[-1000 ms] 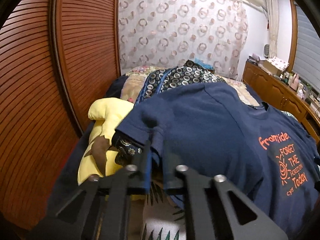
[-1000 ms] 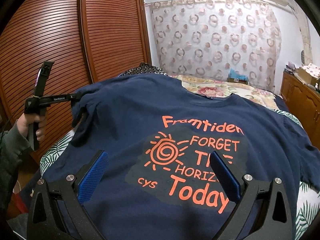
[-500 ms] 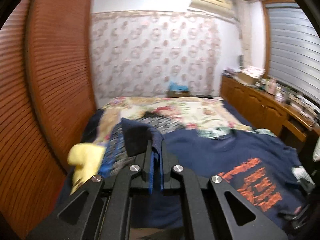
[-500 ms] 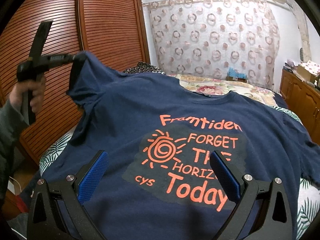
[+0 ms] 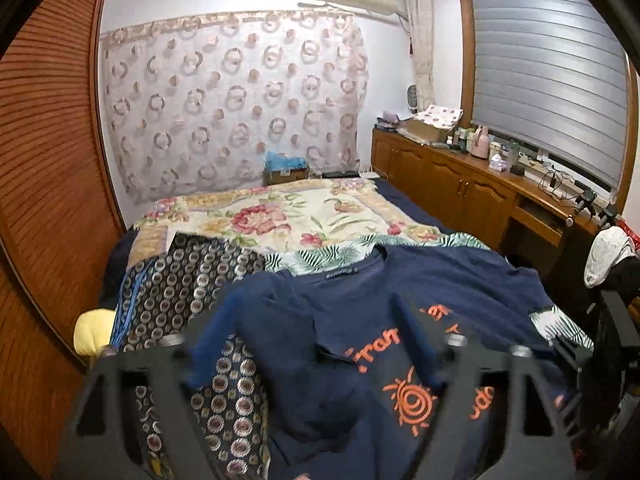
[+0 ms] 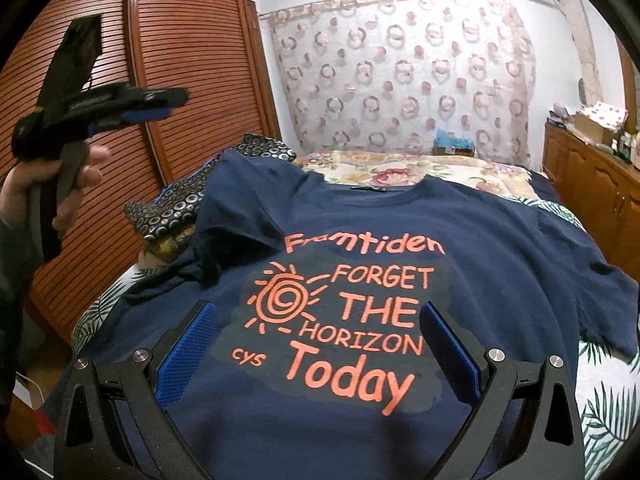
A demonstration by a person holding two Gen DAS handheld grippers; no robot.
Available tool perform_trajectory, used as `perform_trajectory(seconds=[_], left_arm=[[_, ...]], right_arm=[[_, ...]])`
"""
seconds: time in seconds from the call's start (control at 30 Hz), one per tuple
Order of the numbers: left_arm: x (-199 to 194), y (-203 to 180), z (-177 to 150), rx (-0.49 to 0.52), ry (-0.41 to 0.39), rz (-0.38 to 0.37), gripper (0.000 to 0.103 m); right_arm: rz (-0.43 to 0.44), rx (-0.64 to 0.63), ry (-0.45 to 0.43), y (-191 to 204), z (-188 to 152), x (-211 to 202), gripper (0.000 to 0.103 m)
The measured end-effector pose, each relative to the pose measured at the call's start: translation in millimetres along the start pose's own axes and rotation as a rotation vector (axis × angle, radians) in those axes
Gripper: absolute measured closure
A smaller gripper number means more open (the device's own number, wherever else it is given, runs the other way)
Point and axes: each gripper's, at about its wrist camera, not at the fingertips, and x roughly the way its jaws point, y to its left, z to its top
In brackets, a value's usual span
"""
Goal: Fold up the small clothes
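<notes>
A navy T-shirt [image 6: 460, 240] with orange print lies spread on the bed, collar away from me. Its left sleeve [image 6: 228, 232] lies folded in over the chest, rumpled; it also shows in the left wrist view [image 5: 304, 344]. My left gripper [image 5: 316, 344] is open and empty, blurred, held above the shirt's left side; in the right wrist view it [image 6: 160, 104] hangs in the air at upper left. My right gripper [image 6: 318, 344] is open wide and empty, low over the shirt's hem below the print.
A dark ring-patterned garment [image 5: 188, 276] and a yellow cushion [image 5: 90, 328] lie on the bed's left side. A floral quilt [image 5: 280, 216] covers the far end. Slatted wooden wardrobe doors [image 6: 180, 80] stand left; a wooden sideboard [image 5: 460, 184] runs along the right.
My left gripper lifted the sleeve up, carried it right over the shirt, then opened and let it go. The sleeve now lies folded on the chest. The right gripper stayed still.
</notes>
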Motion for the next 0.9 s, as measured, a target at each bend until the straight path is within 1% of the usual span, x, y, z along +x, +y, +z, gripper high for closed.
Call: perform_trajectory(seconds=[0.17, 0.23, 0.37, 0.5, 0.6, 0.63, 0.67, 0.73, 0.9], left_arm=[[2.3, 0.5, -23.7, 0.005, 0.036, 0.029, 0.022], [3.1, 1.9, -42.5, -0.005, 0.059, 0.037, 0.022], [0.5, 5.8, -80.6, -0.032, 0.090, 0.051, 0.022], [-0.9, 8.0, -117.6, -0.050, 0.127, 0.072, 0.022], [3.3, 8.2, -135.0, -0.060, 0.155, 0.072, 0.022], [6.8, 9.8, -140.5, -0.065, 0.174, 0.073, 0.022], [9.8, 11.1, -143.9, -0.067, 0.187, 0.077, 0.022], [16.3, 15.3, -149.4, -0.064, 0.215, 0.091, 0.022], [27.8, 22.7, -156.1, -0.075, 0.259, 0.115, 0.022]], right_arm=[[-0.016, -0.012, -0.004, 4.4, 2.1, 0.7, 0.002], [-0.019, -0.029, -0.009, 4.4, 4.1, -1.0, 0.002], [0.029, -0.054, -0.006, 3.7, 17.5, 2.0, 0.003], [0.072, -0.123, 0.015, 12.0, 39.4, 20.7, 0.015], [0.115, -0.170, 0.065, 23.8, 52.8, 49.0, 0.024], [0.137, -0.180, 0.095, 29.5, 56.3, 63.2, 0.026], [0.151, -0.186, 0.118, 32.1, 59.3, 74.7, 0.028], [0.168, -0.198, 0.172, 41.2, 62.7, 101.9, 0.035], [0.191, -0.200, 0.272, 55.3, 66.7, 159.5, 0.050]])
